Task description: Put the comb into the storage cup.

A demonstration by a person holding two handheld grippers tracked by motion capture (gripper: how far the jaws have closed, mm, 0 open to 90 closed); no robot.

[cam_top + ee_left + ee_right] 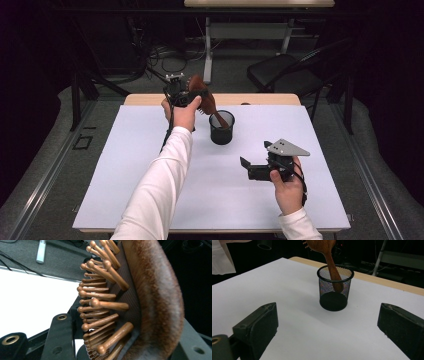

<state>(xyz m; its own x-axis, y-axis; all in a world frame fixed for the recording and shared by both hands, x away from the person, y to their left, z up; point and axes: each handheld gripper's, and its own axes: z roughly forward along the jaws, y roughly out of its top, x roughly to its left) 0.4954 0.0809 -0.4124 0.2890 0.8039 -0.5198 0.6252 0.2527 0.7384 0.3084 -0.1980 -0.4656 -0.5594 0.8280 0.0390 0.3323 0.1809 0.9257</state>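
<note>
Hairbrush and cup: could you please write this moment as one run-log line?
left gripper: shut on hairbrush head | handle: tilted inside mesh cup | right gripper: open, apart from cup | cup: upright on white table

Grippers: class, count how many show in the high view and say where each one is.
2. The left gripper is at the table's far edge, shut on the hairbrush, whose handle dips into the mesh cup. The right gripper is open, nearer the person, right of the cup.

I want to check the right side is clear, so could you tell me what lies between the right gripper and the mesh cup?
Nothing: in the right gripper view, bare white table runs from the right gripper to the mesh cup.
</note>
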